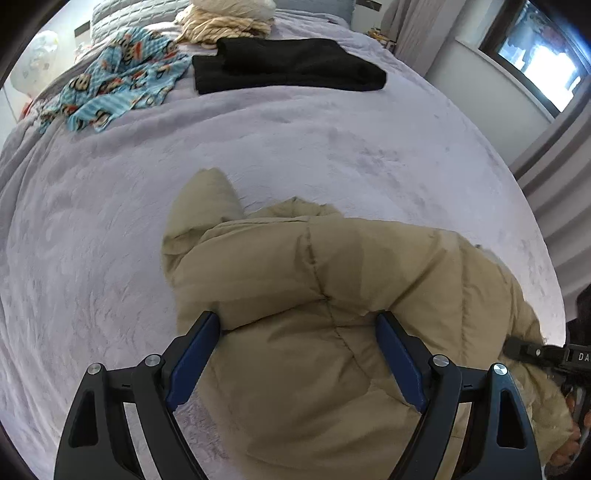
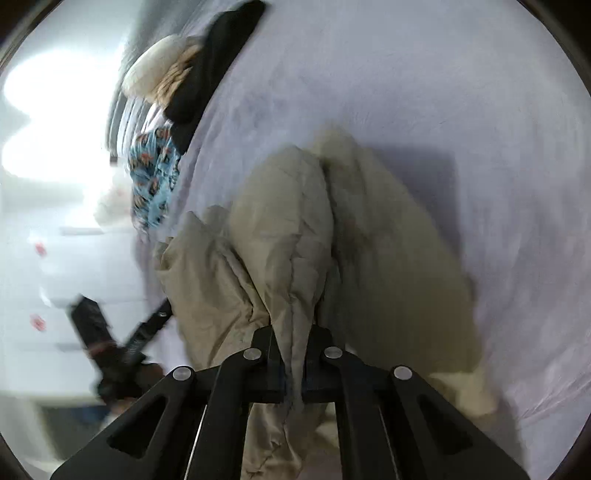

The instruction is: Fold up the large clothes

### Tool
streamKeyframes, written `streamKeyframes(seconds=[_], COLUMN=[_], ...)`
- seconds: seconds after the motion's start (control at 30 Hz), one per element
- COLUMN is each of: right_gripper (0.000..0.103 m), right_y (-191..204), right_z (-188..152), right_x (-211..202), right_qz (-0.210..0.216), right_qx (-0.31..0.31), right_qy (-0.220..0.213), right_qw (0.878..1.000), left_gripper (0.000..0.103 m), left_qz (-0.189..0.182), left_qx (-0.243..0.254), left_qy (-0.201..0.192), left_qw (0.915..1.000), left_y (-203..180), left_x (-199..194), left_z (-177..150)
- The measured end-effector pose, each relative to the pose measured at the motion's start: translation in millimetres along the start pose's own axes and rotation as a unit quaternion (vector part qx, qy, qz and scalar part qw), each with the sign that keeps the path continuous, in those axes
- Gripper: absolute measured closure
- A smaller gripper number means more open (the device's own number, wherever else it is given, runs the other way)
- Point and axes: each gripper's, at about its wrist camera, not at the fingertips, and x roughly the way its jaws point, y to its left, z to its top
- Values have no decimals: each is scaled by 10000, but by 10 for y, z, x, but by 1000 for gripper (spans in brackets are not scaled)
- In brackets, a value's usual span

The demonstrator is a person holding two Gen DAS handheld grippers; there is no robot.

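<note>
Pale lilac plush blanket (image 1: 332,147) covers a bed and fills most of both views. Left wrist view, going left to right: far left near the head of the bed, a blue cartoon-print cloth (image 1: 118,77) lies crumpled; just right of it, a folded black garment (image 1: 288,66) lies flat, with a cream knitted bundle (image 1: 225,18) behind it. Window (image 1: 535,51) and grey curtains (image 1: 561,192) at the far right. Nearer the camera, a tan puffer jacket (image 1: 314,280) lies bunched on the blanket, one sleeve pointing up the bed. Left gripper (image 1: 297,325) sits over the jacket, blue-padded fingers (image 1: 192,362) spread wide apart, fabric between them but not pinched. At the right edge, the right gripper (image 1: 532,350) reaches the jacket's far side. Right wrist view is motion-blurred: bright white wall on the left, the left gripper (image 2: 144,332) seen as a dark blurred shape at lower left beside the jacket's edge. Centre, the right gripper's fingers (image 2: 262,343) are clenched together on a gathered fold of the jacket (image 2: 280,229), the fabric running up from between them and lifted in a ridge. Cream lining (image 2: 391,229) of the jacket shows to the right of the ridge.
</note>
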Motion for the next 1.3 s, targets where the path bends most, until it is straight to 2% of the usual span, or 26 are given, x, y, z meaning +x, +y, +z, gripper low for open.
streamKeyframes(seconds=[0.03,0.1,0.17,0.23,0.27,0.37,0.43,0.47,0.5,0.57,0.6,0.67,0.73,0.77,0.9,1.0,1.1,1.23,1.3], right_gripper=[98,98,98,97,93,88,77,66,48,39,40,40,86,92,95,99,99,99,92], right_y=[67,24,-220,-392,-384,-202,-19,32,98,293,368,421,352,283,-57,-421,-624,-735,-675], right_z=[32,85,183,234,232,236,205,161,112,35,-1,-144,-332,-436,-737,-858,-931,-938,-926], right_x=[-37,-42,43,-3,-87,-470,-692,-769,-804,-770,-675,-427,-271,-203,-144,-133,-113,-186,-321], right_qz=[-232,-633,-867,-783,-719,-415,22,205,427,793,739,75,-482,-643,-1056,-946,-870,-700,-755], right_qx=[-382,-710,-573,-330,-345,-664,-966,-1073,-1164,-1399,-1504,-1751,-2021,-2065,-2157,-1786,-1690,-1407,-1310], right_qy=[-68,-56,173,274,206,-62,7,100,250,672,929,1436,1658,1743,1550,1338,1125,1024,1051], right_qw=[9990,9955,9944,9960,9966,9969,9953,9940,9920,9847,9815,9740,9640,9607,9583,9702,9753,9823,9829], left_gripper=[17,17,17,17,17,17,17,17,17,17,17,17,17,17,17,17,17,17,17], left_qz=[-45,-71,-20,71,59,17,16,17,39,89,101,111,103,89,164,296,400,521,482], left_qx=[35,123,371,573,595,505,487,500,529,605,628,635,626,637,753,887,936,911,854], left_qy=[-17,-45,-85,-92,-84,10,36,42,40,24,20,24,20,24,37,47,85,258,217], left_qw=[10000,9999,9993,9983,9982,9987,9988,9987,9986,9981,9980,9979,9980,9979,9970,9956,9948,9941,9949], left_y=[-70,-212,-435,-577,-601,-587,-572,-587,-610,-659,-682,-736,-795,-844,-1072,-1252,-1351,-1330,-1280], left_x=[8,50,126,184,193,224,229,226,223,222,222,240,263,290,488,701,888,1017,894], left_z=[21,66,94,122,133,196,244,256,268,283,283,303,316,323,325,321,346,373,396])
